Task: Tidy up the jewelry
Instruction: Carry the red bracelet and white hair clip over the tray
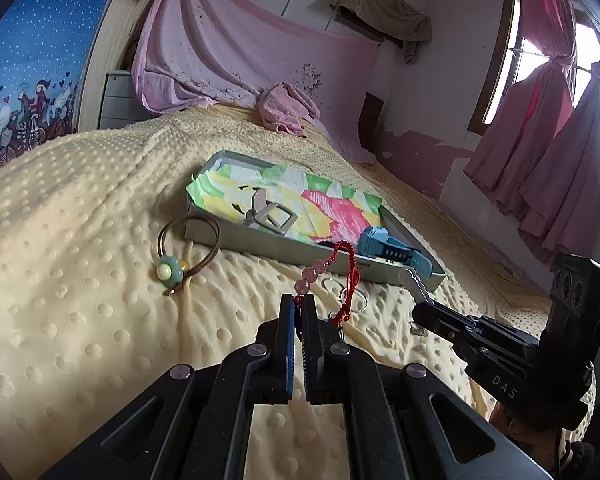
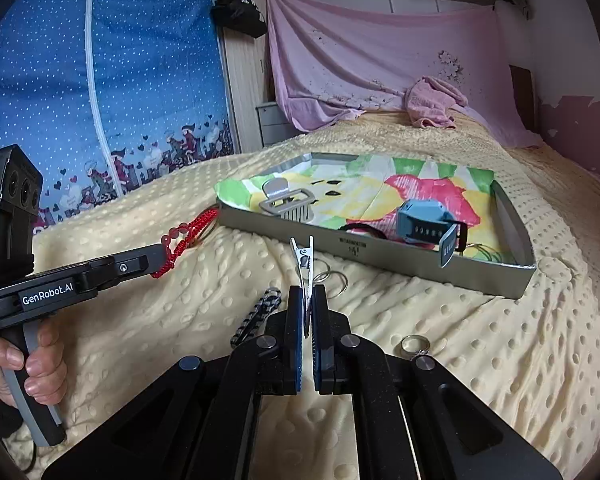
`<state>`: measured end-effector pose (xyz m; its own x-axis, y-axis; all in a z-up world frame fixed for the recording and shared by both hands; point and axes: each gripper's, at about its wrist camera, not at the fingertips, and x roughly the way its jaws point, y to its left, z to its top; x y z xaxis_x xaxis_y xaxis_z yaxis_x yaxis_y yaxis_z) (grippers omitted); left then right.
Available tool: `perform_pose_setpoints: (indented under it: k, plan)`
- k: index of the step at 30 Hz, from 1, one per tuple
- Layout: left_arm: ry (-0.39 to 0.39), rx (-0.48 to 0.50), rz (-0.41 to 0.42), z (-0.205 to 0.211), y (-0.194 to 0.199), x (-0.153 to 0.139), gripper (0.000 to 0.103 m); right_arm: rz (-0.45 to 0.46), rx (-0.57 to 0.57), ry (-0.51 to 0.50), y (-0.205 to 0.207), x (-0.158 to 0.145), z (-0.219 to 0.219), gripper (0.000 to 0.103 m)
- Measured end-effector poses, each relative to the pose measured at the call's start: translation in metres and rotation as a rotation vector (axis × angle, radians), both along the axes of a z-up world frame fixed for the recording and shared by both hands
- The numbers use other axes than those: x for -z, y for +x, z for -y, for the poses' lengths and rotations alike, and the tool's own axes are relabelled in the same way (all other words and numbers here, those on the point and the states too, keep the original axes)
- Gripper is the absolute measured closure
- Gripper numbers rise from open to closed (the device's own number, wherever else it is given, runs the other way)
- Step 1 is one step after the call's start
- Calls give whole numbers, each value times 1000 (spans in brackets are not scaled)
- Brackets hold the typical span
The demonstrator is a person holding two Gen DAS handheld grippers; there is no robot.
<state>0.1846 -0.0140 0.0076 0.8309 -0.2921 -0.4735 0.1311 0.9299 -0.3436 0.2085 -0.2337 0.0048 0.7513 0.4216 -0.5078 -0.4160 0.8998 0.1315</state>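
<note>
My left gripper is shut on a red cord bracelet with pink beads, which dangles above the yellow blanket near the tray's front wall. My right gripper is shut on a silver alligator hair clip that sticks up from its tips. The grey tray, lined with flowered paper, lies on the bed just beyond both grippers. Inside it are a blue watch and a silver buckle. From the right wrist view, the left gripper holds the bracelet to the tray's left.
On the blanket lie a brown cord with a flower bead, thin hoops, a black-and-white braided piece and a ring. A person's hand grips the left handle. A pink towel lies at the bed's far end.
</note>
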Motion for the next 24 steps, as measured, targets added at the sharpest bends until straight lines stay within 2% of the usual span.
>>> perform_pose_setpoints:
  k: [9,12,16,19,22,24]
  plan:
    - [-15,-8,37,-6,18,-14,100,52,46,21,4,-11,4,99]
    - [-28,-11,39,-5,32,-18,99,60,71,46,14,-16,8,99]
    - [-3,-17,55,0,59,-29,100,77,94,59,36,-26,8,99]
    - [-6,-11,33,3,82,-31,100,61,119,87,62,-32,8,99]
    - [-37,9,-15,7,111,-27,100,21,170,89,83,-25,10,99]
    - [-27,27,-36,15,123,-22,100,-1,213,103,91,-18,16,99]
